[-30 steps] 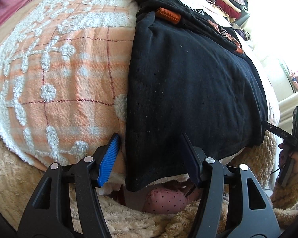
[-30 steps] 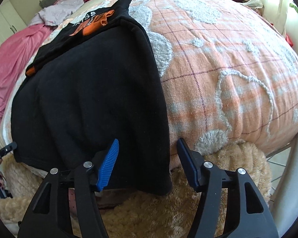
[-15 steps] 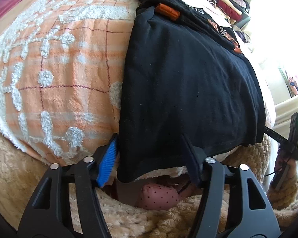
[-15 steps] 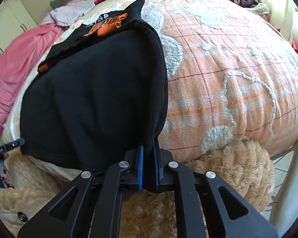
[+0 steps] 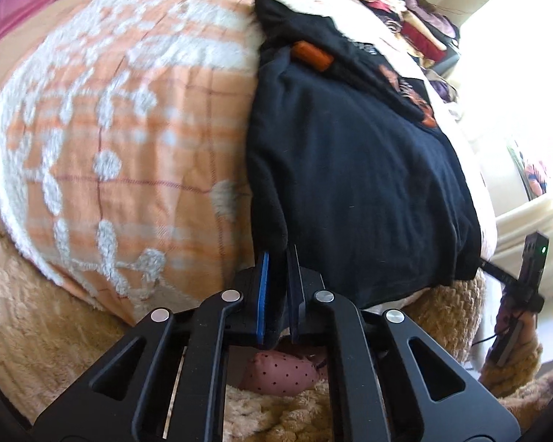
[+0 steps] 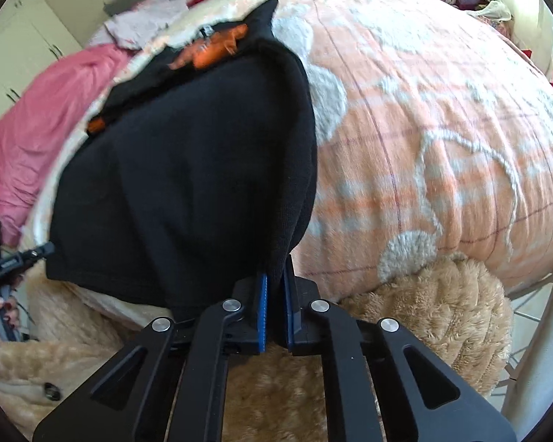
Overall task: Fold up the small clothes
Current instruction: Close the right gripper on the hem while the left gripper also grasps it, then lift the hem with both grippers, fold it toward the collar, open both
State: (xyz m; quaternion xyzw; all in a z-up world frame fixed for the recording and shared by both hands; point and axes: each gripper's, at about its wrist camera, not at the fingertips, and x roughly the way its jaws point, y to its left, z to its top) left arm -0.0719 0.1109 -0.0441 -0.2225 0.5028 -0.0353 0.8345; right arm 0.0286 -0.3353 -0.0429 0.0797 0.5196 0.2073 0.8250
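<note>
A black garment (image 5: 357,169) with orange print lies on an orange and white bedspread (image 5: 129,140), its near hem hanging over the bed's edge. My left gripper (image 5: 276,258) is shut on the hem's near left corner. My right gripper (image 6: 274,276) is shut on the near right corner of the same black garment (image 6: 188,169). The right gripper also shows at the far right of the left wrist view (image 5: 527,280), and the left gripper at the left edge of the right wrist view (image 6: 14,261).
A tan fluffy blanket (image 6: 424,316) hangs below the bedspread (image 6: 442,129). A pink sheet (image 6: 37,136) and loose clothes (image 6: 143,25) lie at the far left. A pile of clothes (image 5: 405,18) sits at the back. A pink dotted item (image 5: 280,372) lies below my left gripper.
My left gripper has closed on the hem's left corner; it was open half a second ago. My right gripper closed on the right corner a second ago and still holds it.
</note>
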